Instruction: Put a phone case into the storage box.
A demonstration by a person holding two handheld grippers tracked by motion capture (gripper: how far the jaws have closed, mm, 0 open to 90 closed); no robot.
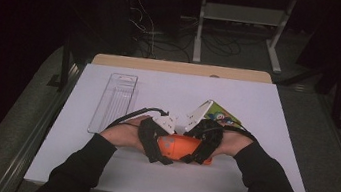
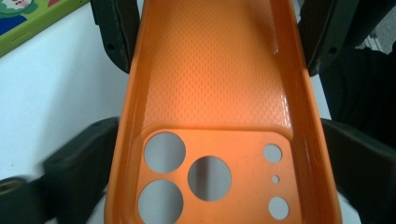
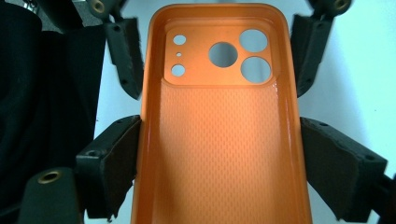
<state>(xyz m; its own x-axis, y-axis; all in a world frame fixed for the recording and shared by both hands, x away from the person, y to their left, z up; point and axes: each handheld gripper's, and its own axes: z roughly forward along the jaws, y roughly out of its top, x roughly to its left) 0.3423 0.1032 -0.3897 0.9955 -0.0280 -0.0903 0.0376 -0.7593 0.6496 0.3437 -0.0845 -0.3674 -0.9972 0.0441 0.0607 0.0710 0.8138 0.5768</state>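
Observation:
An orange phone case (image 1: 179, 146) with round camera holes is held level just above the white board, inner side up. My left gripper (image 1: 164, 145) grips its camera-hole end; in the left gripper view its black jaws (image 2: 222, 126) press on both long edges of the case (image 2: 215, 70). My right gripper (image 1: 196, 147) holds the plain end from the opposite side, and in the right gripper view (image 3: 219, 126) its pads sit tight against the case (image 3: 219, 140). Each view also shows the other gripper's jaws at the far end of the case.
A clear plastic tray (image 1: 115, 101) lies on the white board (image 1: 258, 103) to the left. A green, colourful printed box (image 1: 218, 117) lies just behind the grippers, and its corner (image 2: 32, 18) appears in the left gripper view. Dark floor and table legs lie beyond.

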